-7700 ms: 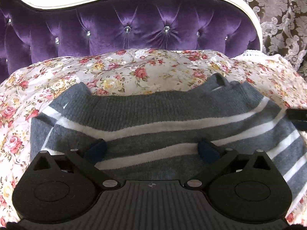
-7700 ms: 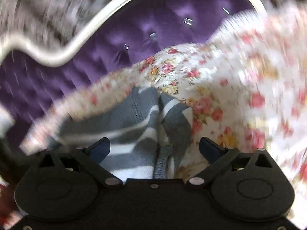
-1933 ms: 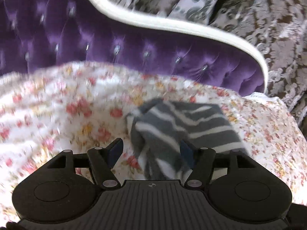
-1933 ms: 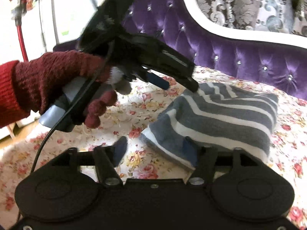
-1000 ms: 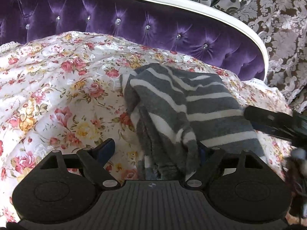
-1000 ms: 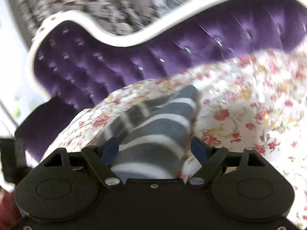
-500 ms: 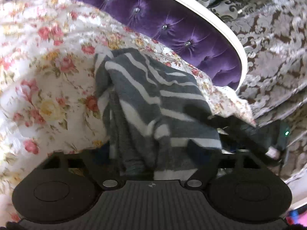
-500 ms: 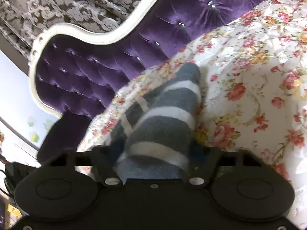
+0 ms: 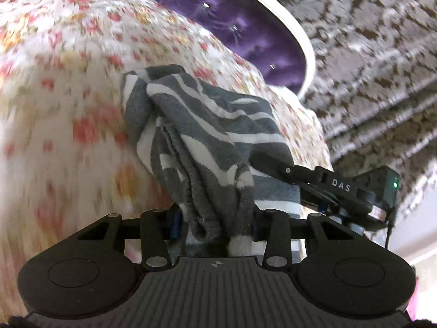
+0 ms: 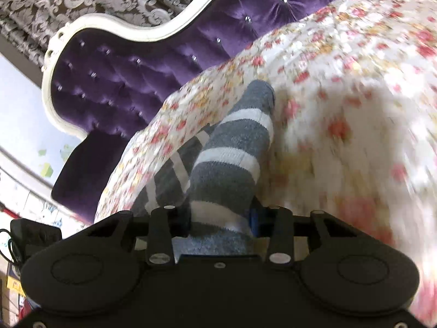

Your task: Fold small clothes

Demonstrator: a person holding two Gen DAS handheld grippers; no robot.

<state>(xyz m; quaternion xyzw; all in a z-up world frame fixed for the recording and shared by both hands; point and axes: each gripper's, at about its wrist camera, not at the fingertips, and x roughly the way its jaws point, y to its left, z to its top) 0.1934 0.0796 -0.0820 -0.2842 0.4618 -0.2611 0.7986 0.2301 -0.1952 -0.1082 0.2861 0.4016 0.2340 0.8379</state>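
Observation:
A folded grey knit garment with white stripes (image 9: pixel 207 125) lies on the floral bedspread (image 9: pixel 68 87). My left gripper (image 9: pixel 215 221) is shut on the bunched near edge of the garment. My right gripper (image 10: pixel 218 221) is shut on another edge of the same garment (image 10: pixel 232 164). In the left wrist view the right gripper (image 9: pixel 273 164) reaches in from the right and rests on the garment's right side. The pinched fabric hides most of the blue pads of both grippers.
A purple tufted headboard (image 10: pixel 123 76) with a white frame stands behind the bed; it also shows in the left wrist view (image 9: pixel 245 27). Grey patterned curtains (image 9: pixel 368 54) hang behind it. The bed edge drops off at the right in the left wrist view.
Both grippers have gone from open around the garment's edges to shut on the fabric. Both views are tilted more and closer to the garment, which is more bunched.

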